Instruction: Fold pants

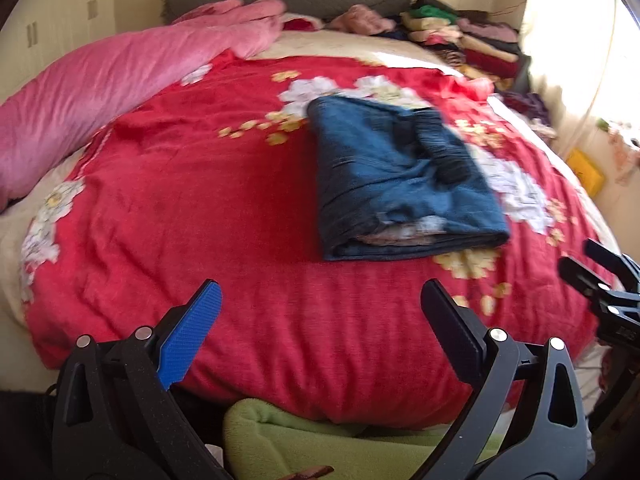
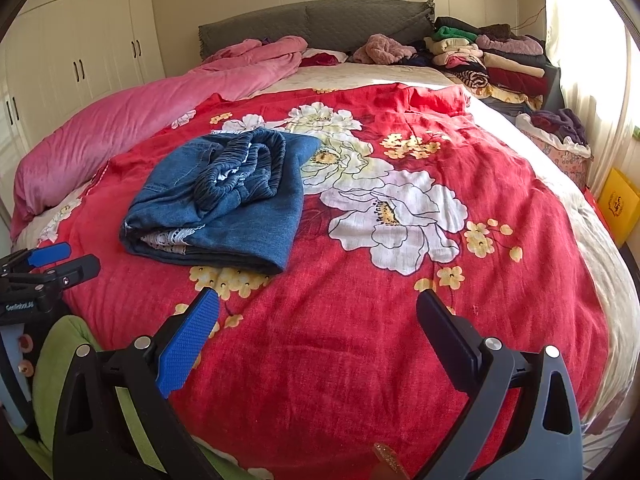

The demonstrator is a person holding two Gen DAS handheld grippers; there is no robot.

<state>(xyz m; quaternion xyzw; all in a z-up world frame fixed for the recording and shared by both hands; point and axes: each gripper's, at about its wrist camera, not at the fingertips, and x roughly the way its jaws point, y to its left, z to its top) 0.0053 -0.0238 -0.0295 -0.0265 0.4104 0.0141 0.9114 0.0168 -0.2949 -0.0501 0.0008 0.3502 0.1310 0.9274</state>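
Note:
The blue denim pants (image 1: 400, 180) lie folded into a compact bundle on the red flowered blanket (image 1: 200, 200), waistband on top. In the right wrist view the pants (image 2: 224, 200) lie left of centre. My left gripper (image 1: 320, 300) is open and empty, hovering over the near edge of the bed, short of the pants. My right gripper (image 2: 318, 308) is open and empty, also near the bed's front edge, to the right of the pants. The right gripper shows at the right edge of the left wrist view (image 1: 600, 272); the left gripper shows at the left edge of the right wrist view (image 2: 52, 264).
A pink duvet (image 2: 120, 120) lies along the bed's left side. Stacks of folded clothes (image 2: 488, 60) sit at the far right by the grey headboard (image 2: 316, 20). A basket of clothes (image 2: 560, 140) and a yellow bag (image 2: 618, 204) stand right of the bed. White wardrobes (image 2: 80, 40) line the left wall.

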